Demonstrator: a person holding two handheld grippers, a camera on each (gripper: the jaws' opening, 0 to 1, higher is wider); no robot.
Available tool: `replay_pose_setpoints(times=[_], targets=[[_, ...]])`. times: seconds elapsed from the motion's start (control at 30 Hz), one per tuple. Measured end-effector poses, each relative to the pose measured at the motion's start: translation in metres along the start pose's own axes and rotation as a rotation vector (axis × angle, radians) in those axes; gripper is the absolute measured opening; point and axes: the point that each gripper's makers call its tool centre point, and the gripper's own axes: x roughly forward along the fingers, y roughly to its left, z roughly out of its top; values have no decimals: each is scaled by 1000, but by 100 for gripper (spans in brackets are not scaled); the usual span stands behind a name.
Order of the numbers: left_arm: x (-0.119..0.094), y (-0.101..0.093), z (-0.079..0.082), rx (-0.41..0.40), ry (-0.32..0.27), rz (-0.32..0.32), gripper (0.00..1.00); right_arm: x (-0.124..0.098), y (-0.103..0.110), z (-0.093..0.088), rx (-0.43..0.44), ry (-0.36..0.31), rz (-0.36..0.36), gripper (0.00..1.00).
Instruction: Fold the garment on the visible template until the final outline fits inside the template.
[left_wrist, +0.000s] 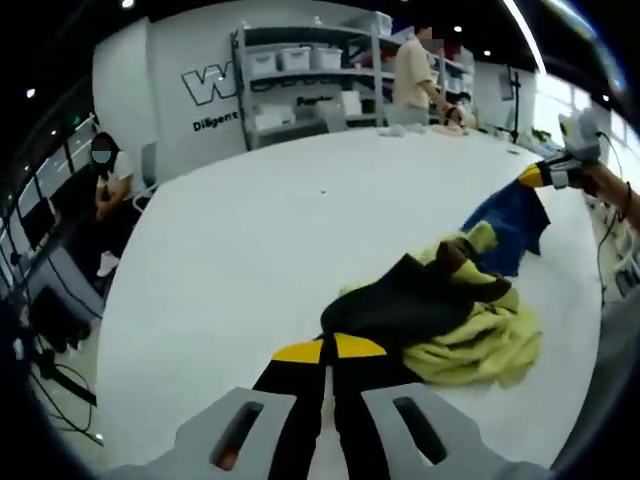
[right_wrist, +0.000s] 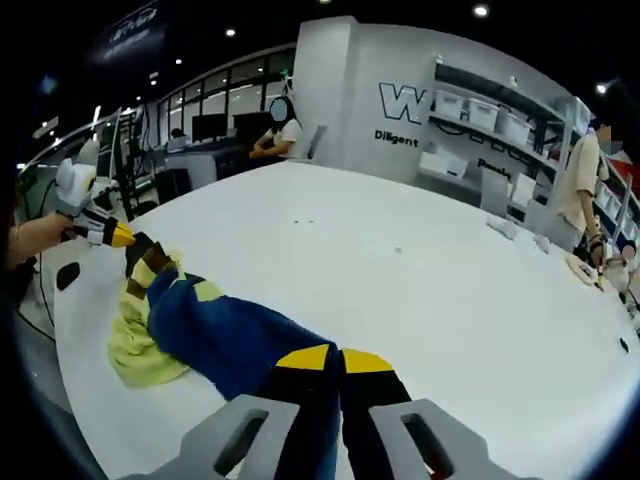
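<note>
I had both claws, left claw (left_wrist: 328, 352) and right claw (right_wrist: 335, 360), clenched on the garment (left_wrist: 440, 310), stretched toward one o'clock over the surface (left_wrist: 250, 250); folding looked barely begun.

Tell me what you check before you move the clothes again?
1. Left tool gripping the garment's dark end: ok, shut on it.
2. Right tool gripping the blue end: ok, shut on it.
3. Garment spread flat: not ok, bunched in a heap.
4. Template in sight on the white table: cannot tell, no outline seen.
5. Garment fully on the table: ok.
</note>
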Motion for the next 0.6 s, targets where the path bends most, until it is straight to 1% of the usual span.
replay_pose_setpoints(times=[0.17,0.3,0.6], targets=[[-7,7,-5,-14,7,23,0,-4,-10,-3,-22,13,-27,0],[-11,10,-8,-21,8,33,0,-7,-17,-9,-22,25,-49,0],[-21,22,-14,-34,13,62,0,-12,-32,-19,22,36,-88,0]])
